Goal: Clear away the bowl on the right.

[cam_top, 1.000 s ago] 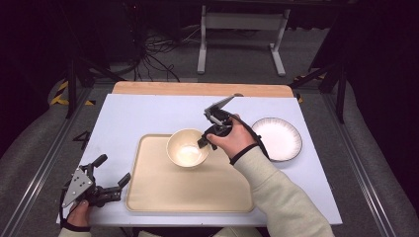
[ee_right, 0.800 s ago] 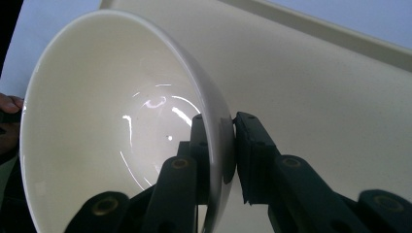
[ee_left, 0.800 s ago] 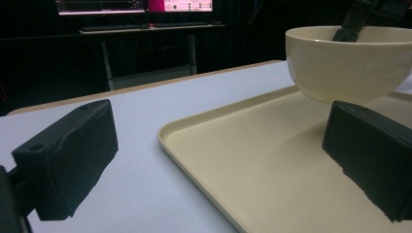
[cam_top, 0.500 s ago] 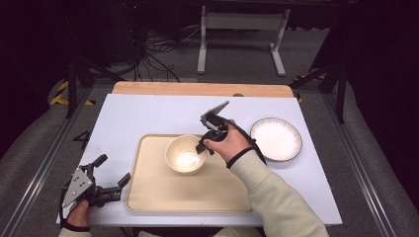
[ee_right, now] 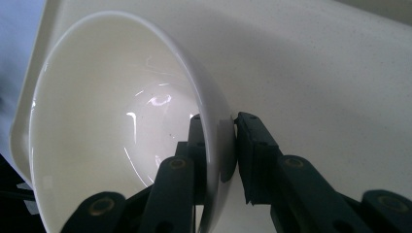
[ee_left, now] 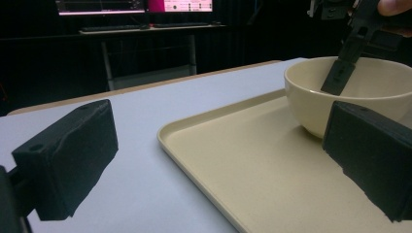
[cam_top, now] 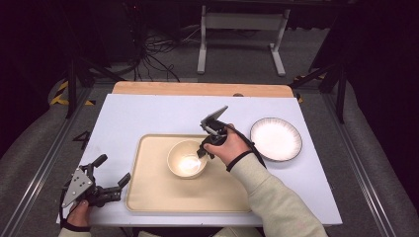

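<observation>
On the white worktop (cam_top: 148,116), seen from the high view, a beige tray (cam_top: 163,197) lies near the person's edge with a cream bowl (cam_top: 187,159) standing in its middle. The right tongs (cam_top: 202,149) reach down at the bowl's right rim, held by the right hand (cam_top: 228,148), whose cream sleeve runs off the bottom of the picture; the tips are too small and dark here to tell how they sit on the rim. A white plate (cam_top: 275,138) with a dark edge lies to the right of the tray, apart from it. The left tongs (cam_top: 113,173) rest at the worktop's near left corner beside the tray, jaws spread, with the left hand (cam_top: 76,215) cut off by the lower edge. From the left gripper view, its two black jaws stand wide apart with nothing between them; the tray (ee_left: 252,165) stretches ahead and the bowl (ee_left: 311,97) is cut off at the right, one dark finger of the right tongs (ee_left: 340,73) dipping inside its rim. From the right gripper view, the bowl (ee_right: 121,121) looms large, its near part cut off at the bottom, and the right tongs (ee_right: 218,145) pinch its wall, one jaw inside and one outside, above the tray (ee_right: 330,73).
</observation>
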